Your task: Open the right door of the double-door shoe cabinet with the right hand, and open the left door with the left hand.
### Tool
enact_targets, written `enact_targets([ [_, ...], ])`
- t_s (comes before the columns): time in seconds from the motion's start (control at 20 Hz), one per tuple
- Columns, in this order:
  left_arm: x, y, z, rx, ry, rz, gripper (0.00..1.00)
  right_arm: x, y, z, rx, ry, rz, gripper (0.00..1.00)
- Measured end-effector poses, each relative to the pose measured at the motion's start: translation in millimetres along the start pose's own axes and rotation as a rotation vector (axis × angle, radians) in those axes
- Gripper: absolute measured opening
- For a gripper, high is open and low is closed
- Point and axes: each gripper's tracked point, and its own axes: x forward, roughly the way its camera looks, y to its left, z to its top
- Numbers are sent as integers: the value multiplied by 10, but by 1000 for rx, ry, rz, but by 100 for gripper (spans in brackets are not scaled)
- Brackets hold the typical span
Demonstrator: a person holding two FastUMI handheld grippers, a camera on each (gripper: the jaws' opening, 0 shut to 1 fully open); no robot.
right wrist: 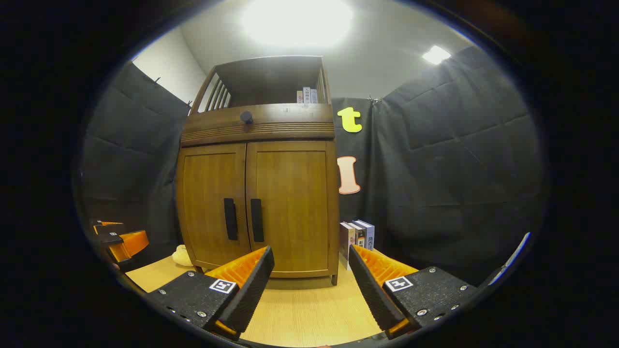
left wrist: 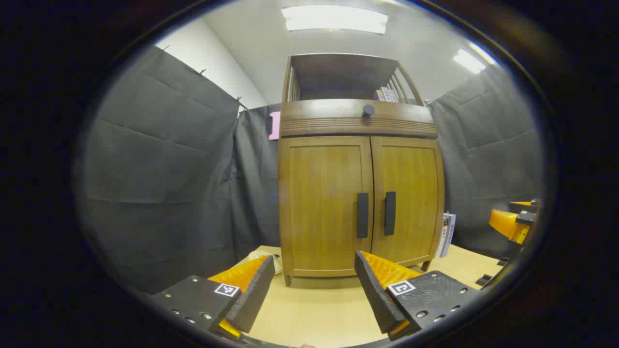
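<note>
Shoe cabinet (left wrist: 360, 203) doors shut, inside hidden. Books (left wrist: 447, 234) beside it half hidden behind its side in the left gripper view. Pale object (right wrist: 183, 256) at the cabinet's other foot partly hidden, too small to identify. Right gripper (left wrist: 512, 223) cut off at the picture edge, finger gap unreadable there.
</note>
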Motion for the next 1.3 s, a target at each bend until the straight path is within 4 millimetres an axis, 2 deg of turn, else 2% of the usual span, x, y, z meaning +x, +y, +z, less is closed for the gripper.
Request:
enact_targets([
  [0.75,-27,-7,13,13,-21,7,95,-16,105,61,13,-13,29,98],
  [0.9,-38,-5,23,14,-27,8,95,-3,120,88,14,-22,29,96],
  [1.0,-45,-2,23,13,-28,11,95,25,137,103,14,-30,28,94],
  [1.3,-66,12,38,13,-30,30,95,229,214,161,26,-29,38,96],
])
